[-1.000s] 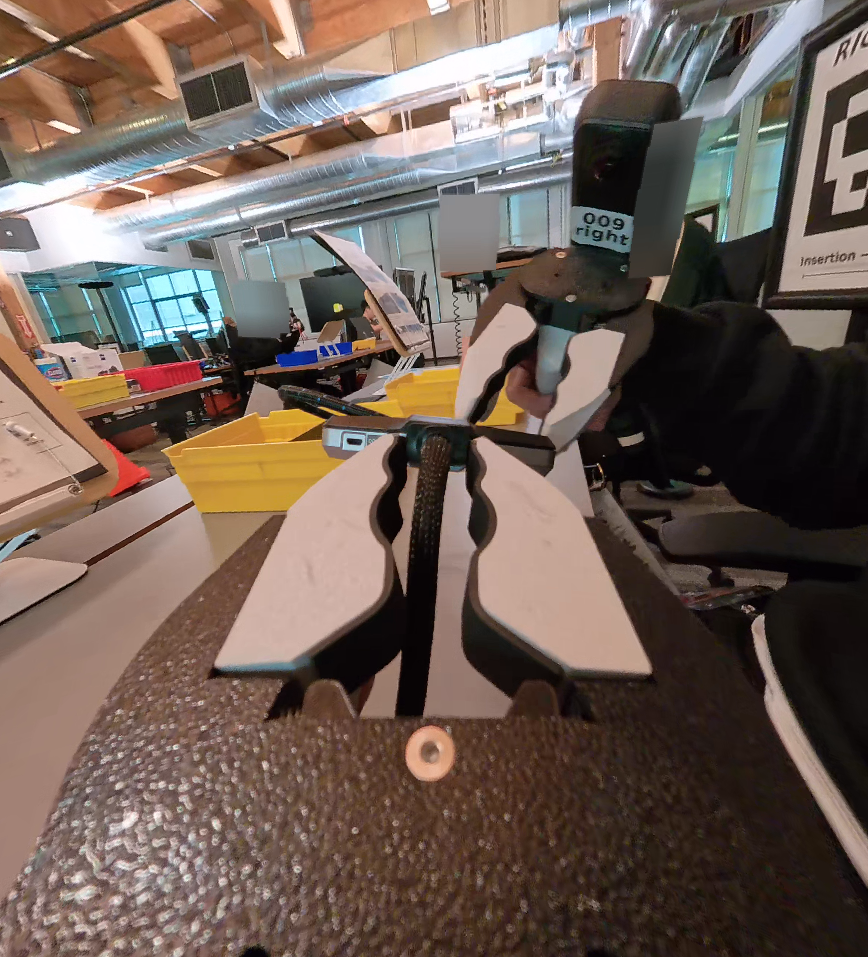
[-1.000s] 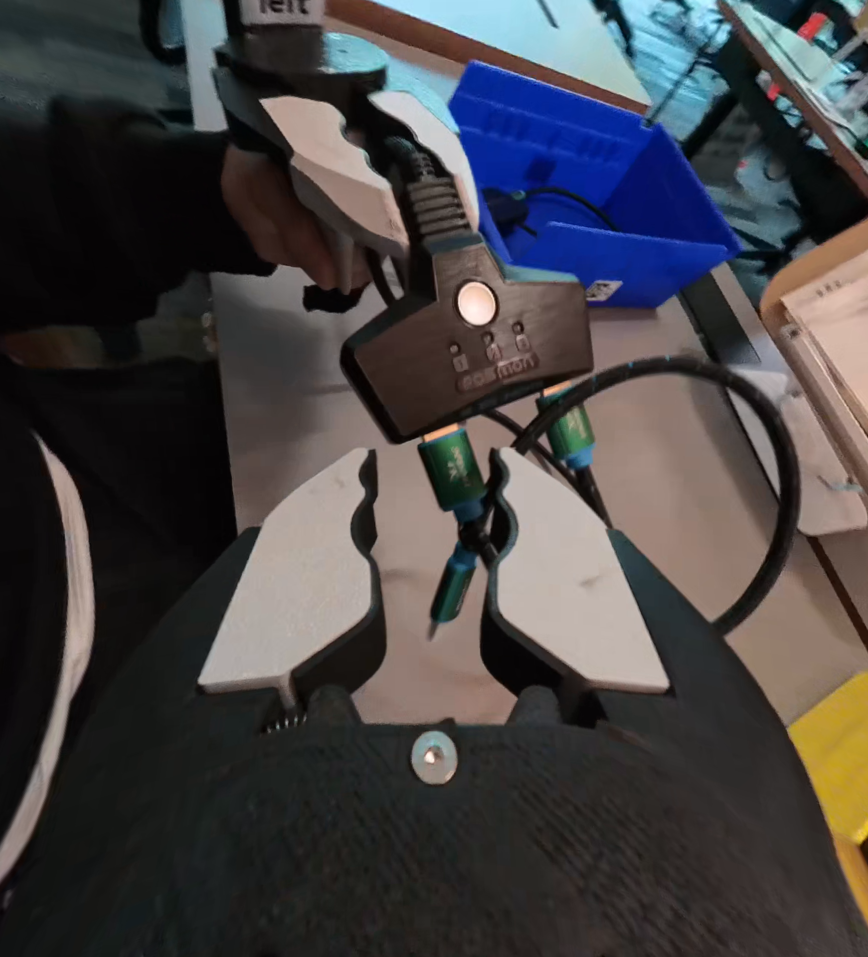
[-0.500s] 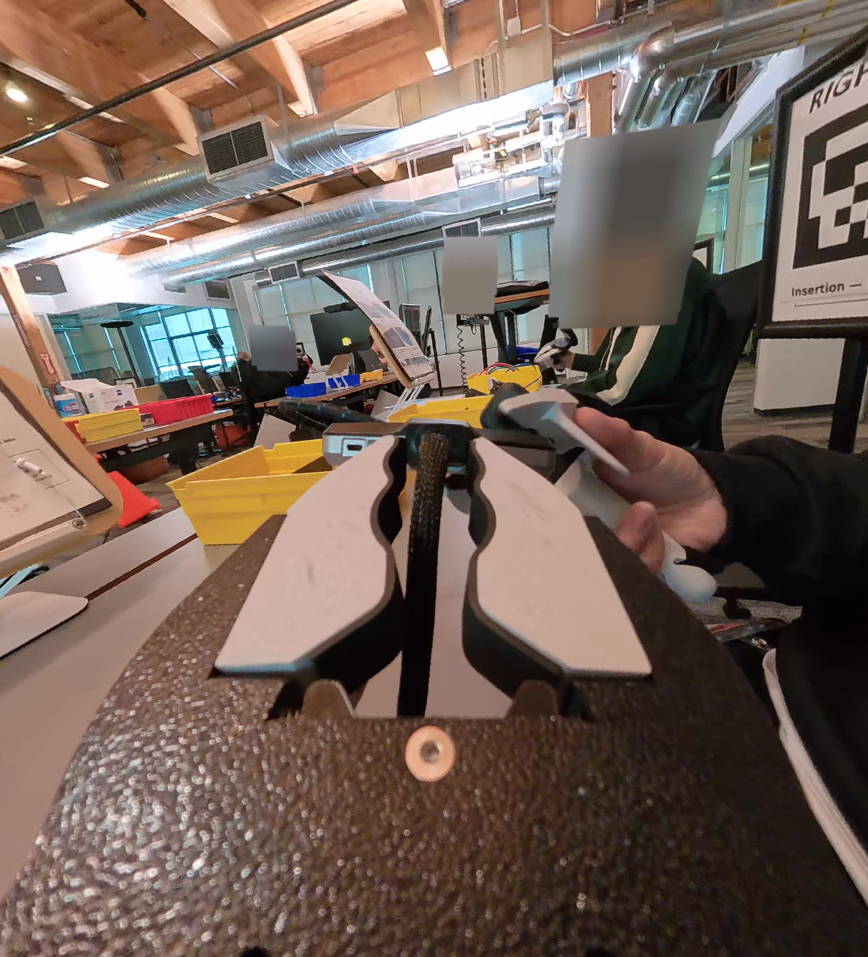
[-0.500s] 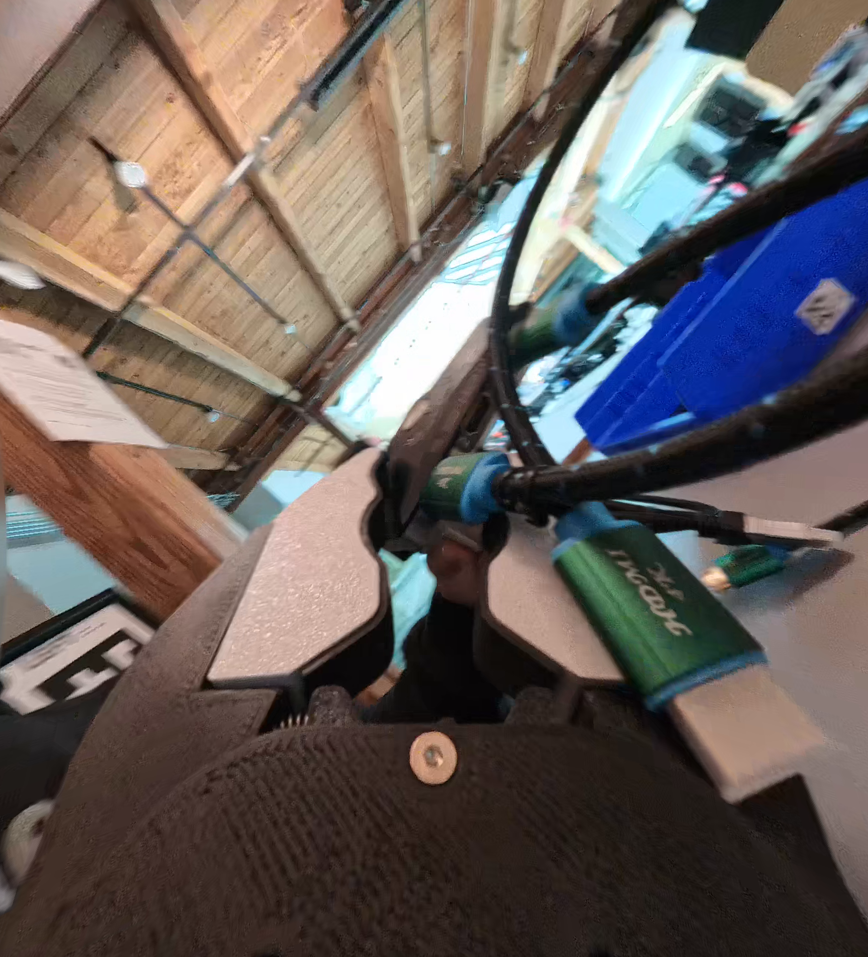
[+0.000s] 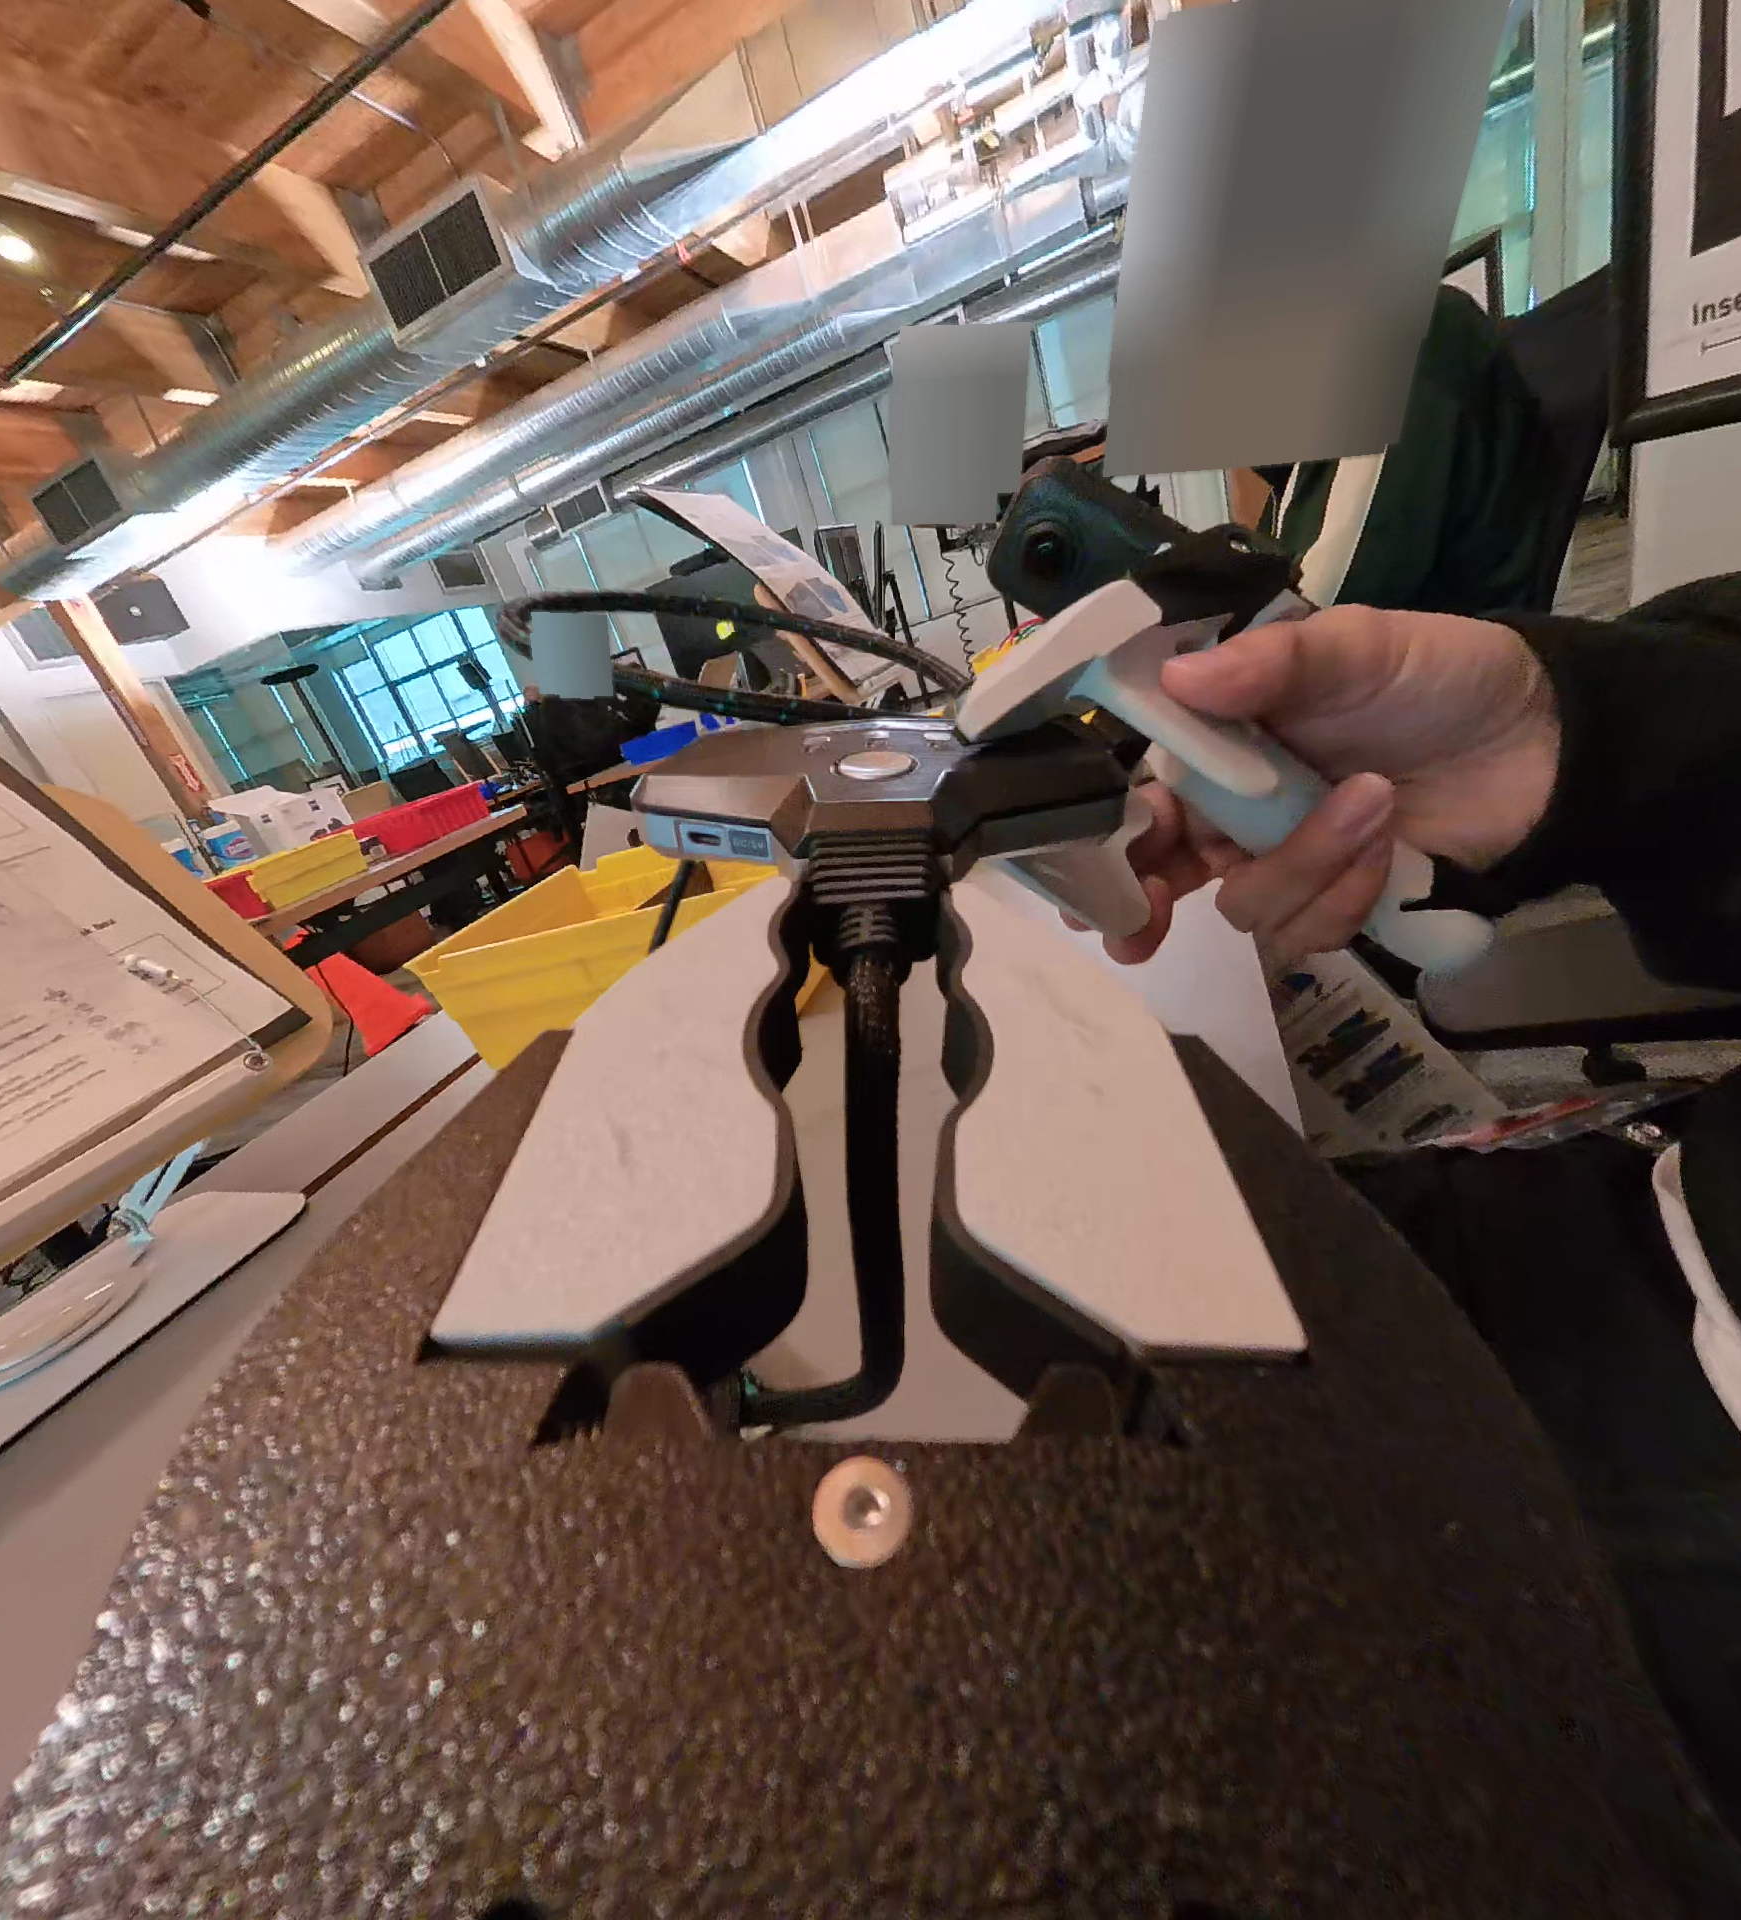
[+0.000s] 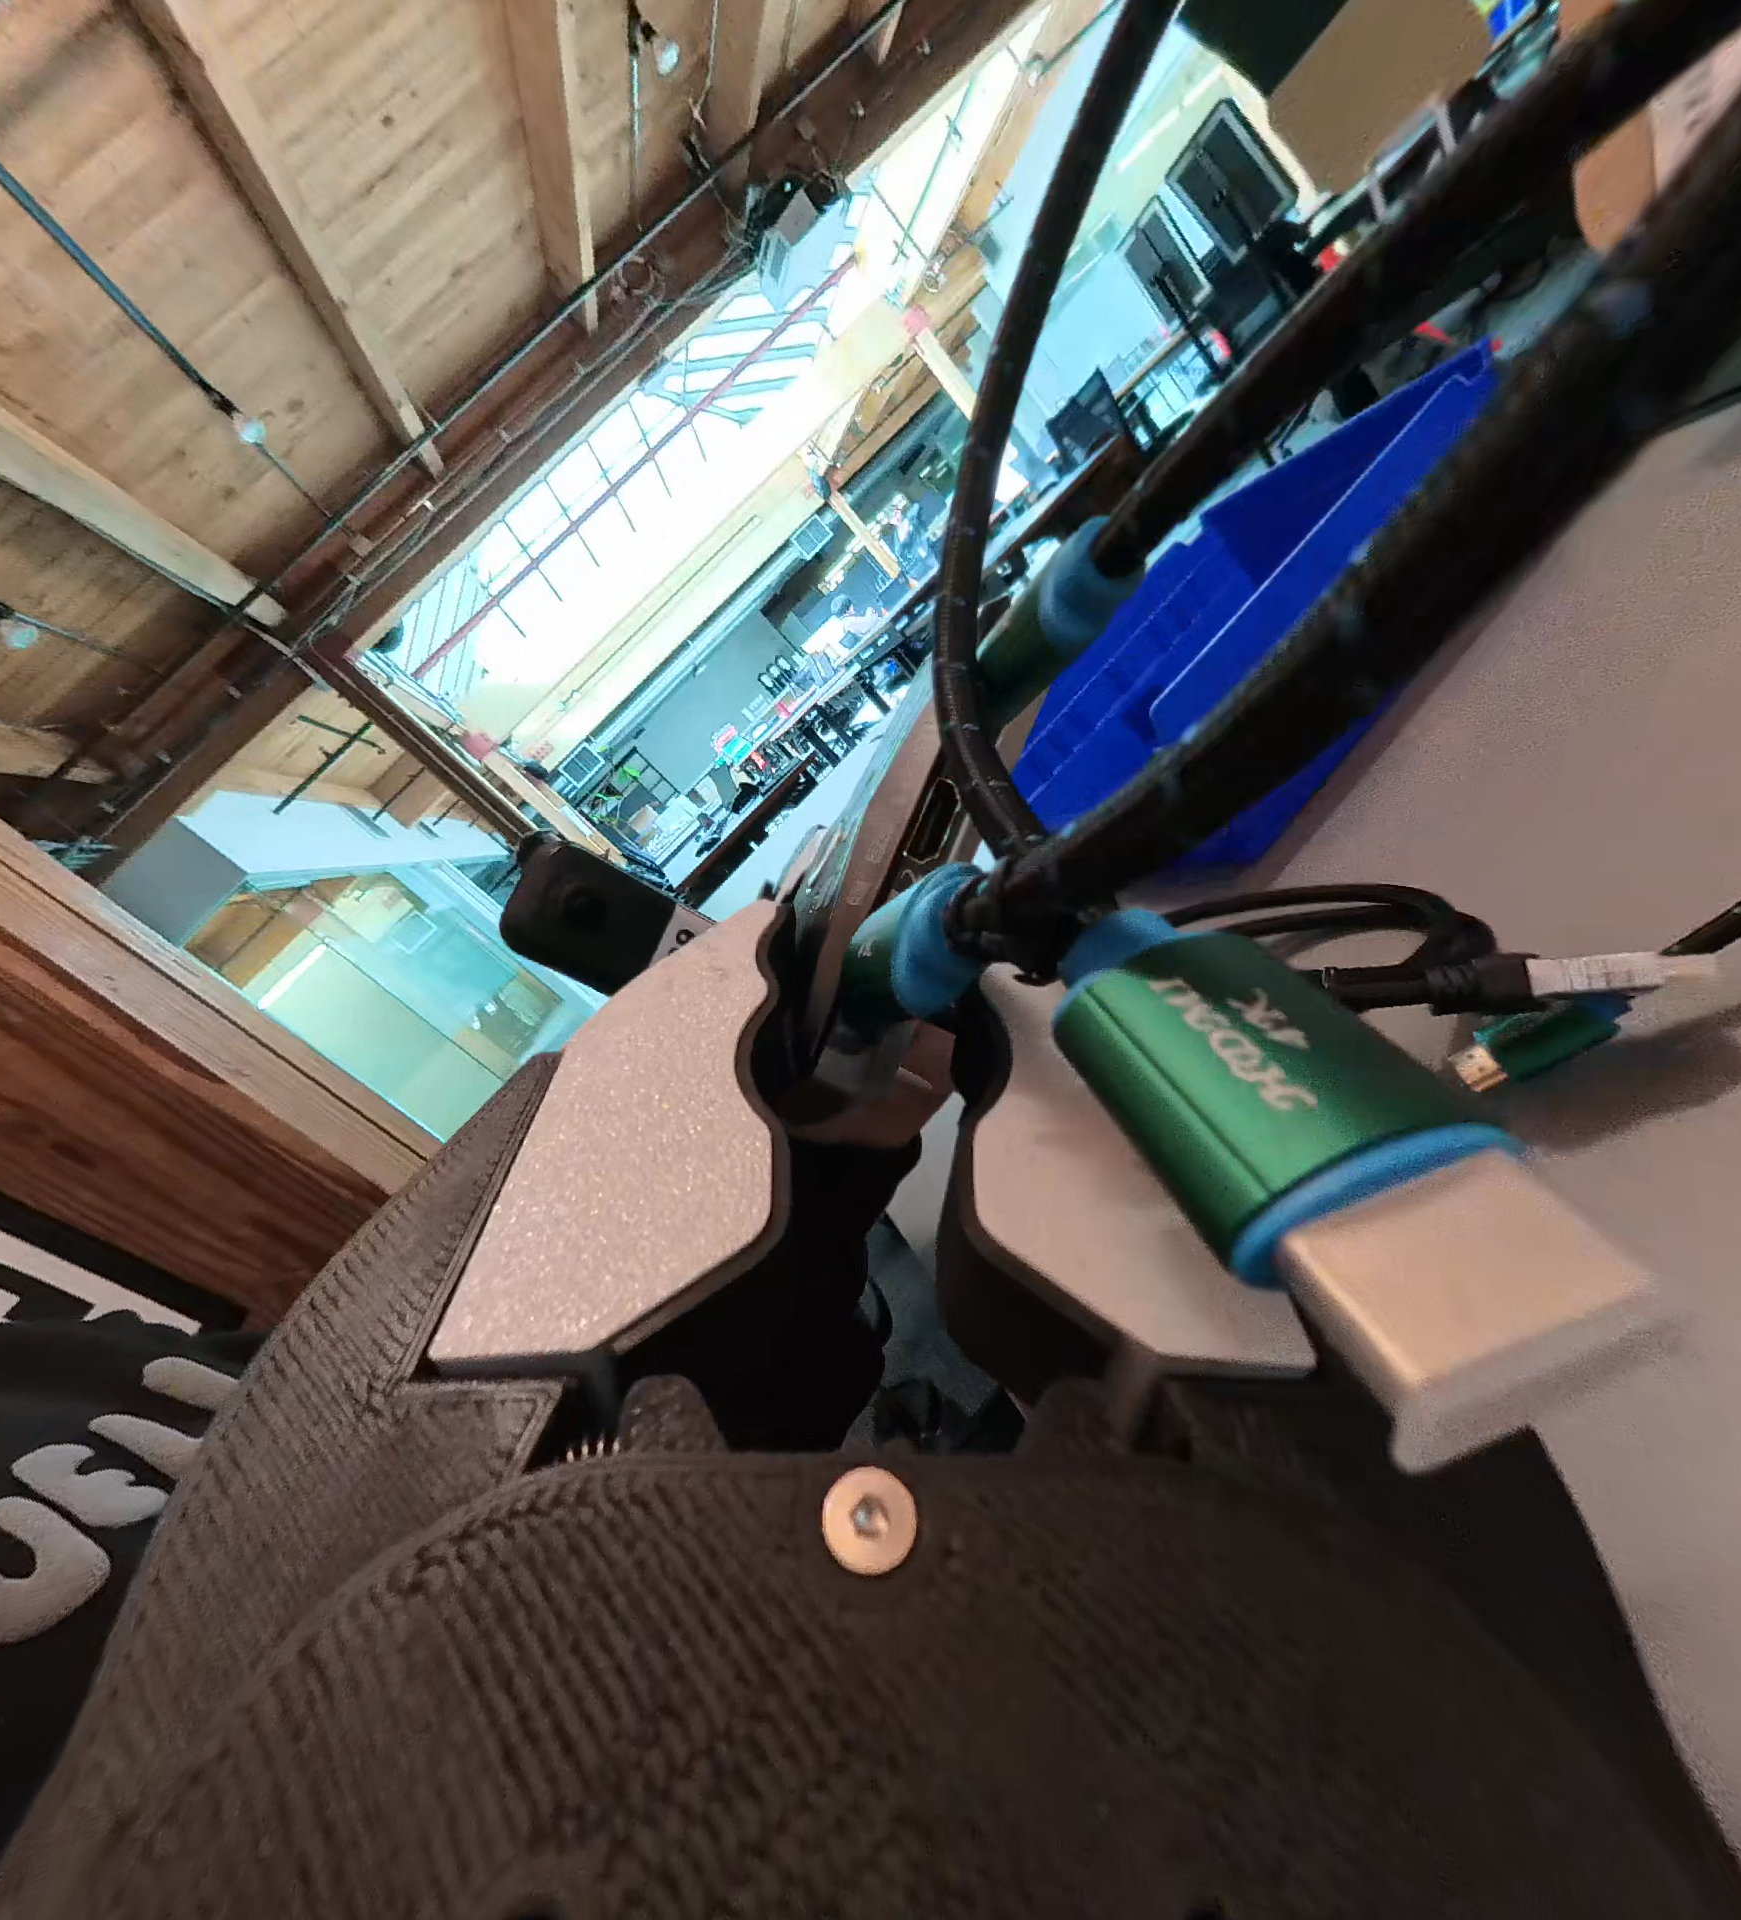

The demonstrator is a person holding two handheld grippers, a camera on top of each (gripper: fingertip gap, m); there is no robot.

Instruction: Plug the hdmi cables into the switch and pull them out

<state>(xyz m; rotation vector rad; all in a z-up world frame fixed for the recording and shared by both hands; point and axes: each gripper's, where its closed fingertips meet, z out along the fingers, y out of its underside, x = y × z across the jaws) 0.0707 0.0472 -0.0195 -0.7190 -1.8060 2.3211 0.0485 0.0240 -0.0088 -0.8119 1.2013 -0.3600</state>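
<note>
The left gripper (image 5: 871,935) is still pinching the lead (image 5: 871,1091) just behind the switch (image 5: 876,800), with its fingers pressed together on the braid. The switch is sitting directly ahead of these fingertips. It is now tilting so that its top face and button are showing, where a second ago only its edge was showing.

The right gripper (image 6: 866,997) is the part that has moved. One second ago it was standing off, looking down on the switch. It is now lying rolled on its side at the far face of the switch. Its fingers are bracketing a seated plug (image 6: 897,961) at their tips. They are standing slightly apart, so whether the pads are gripping cannot be told.

Beyond the fingertips, an empty port (image 6: 939,810) is showing. A loose plug (image 6: 1261,1112) is lying across the outer finger, and another plug (image 6: 1536,1044) is resting farther out on the desk (image 6: 1624,779).

Judgement: the task is entering a pull-out step. The right fingers are needing to close on the plug body and draw straight back while the left gripper braces the switch. The loose plug is risking a snag.
</note>
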